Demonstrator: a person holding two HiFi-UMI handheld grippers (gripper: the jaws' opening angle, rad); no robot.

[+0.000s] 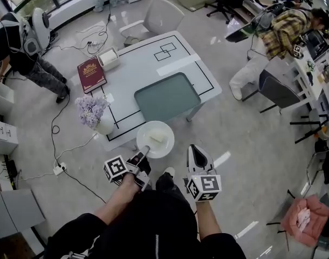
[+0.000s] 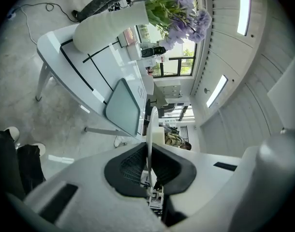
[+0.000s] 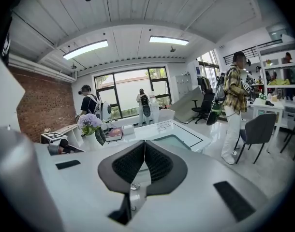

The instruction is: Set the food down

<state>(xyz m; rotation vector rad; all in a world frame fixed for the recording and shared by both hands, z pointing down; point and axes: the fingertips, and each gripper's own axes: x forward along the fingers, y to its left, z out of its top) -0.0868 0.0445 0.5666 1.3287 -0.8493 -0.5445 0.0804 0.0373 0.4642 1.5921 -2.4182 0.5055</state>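
Grips rim of white plate (image 1: 164, 150) with left gripper (image 1: 143, 156), pads pressed on both faces; shows plate edge-on in left gripper view. Carries pale food block (image 1: 156, 137) near plate centre. Holds plate level at near edge of white table (image 1: 132, 69), just beside vase of lilac flowers (image 1: 94, 115), short of teal mat (image 1: 167, 96); contact with table unclear. Holds right gripper (image 1: 195, 150) apart from plate, jaws pressed together, nothing between.
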